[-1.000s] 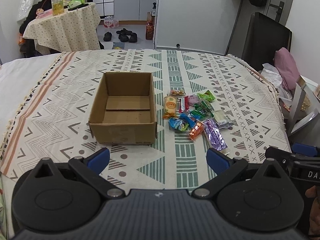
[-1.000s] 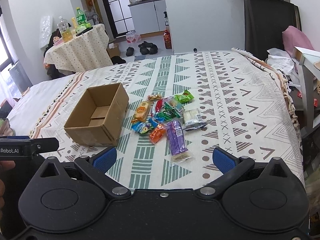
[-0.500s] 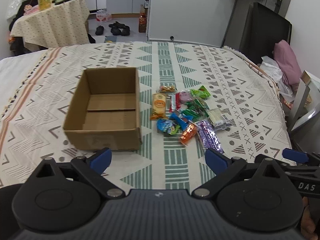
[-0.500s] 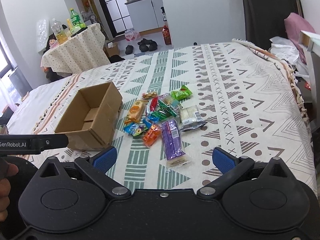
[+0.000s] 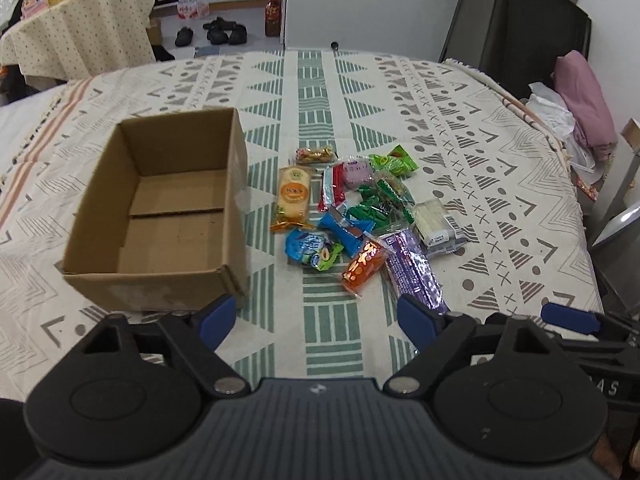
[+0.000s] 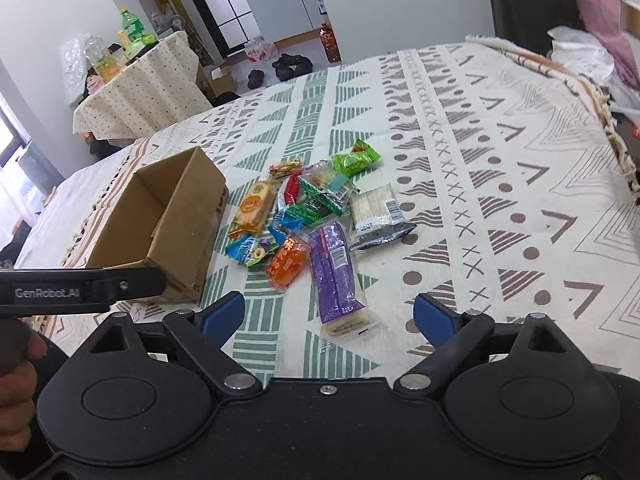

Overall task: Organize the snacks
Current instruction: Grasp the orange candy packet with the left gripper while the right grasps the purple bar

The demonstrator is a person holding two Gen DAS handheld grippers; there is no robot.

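An open, empty cardboard box [image 5: 160, 216] [image 6: 168, 220] stands on the patterned cloth. To its right lies a pile of several wrapped snacks: an orange biscuit pack [image 5: 294, 196], an orange packet [image 5: 363, 266] [image 6: 288, 262], a long purple pack [image 5: 412, 270] [image 6: 335, 276], a clear white pack [image 5: 436, 224] [image 6: 378, 212], green packets [image 5: 392, 164]. My left gripper [image 5: 316, 322] is open and empty, just short of the box's near corner. My right gripper [image 6: 328, 314] is open and empty, over the near end of the purple pack.
The cloth-covered table's right edge [image 6: 608, 120] drops off beside a chair with pink fabric [image 5: 588, 108]. A small round table with bottles [image 6: 136, 80] stands behind on the left. Shoes and a bottle [image 5: 272, 16] are on the floor beyond.
Both grippers have moved forward and lower toward the box and snack pile. Both stay open and empty. Nothing on the table has moved.
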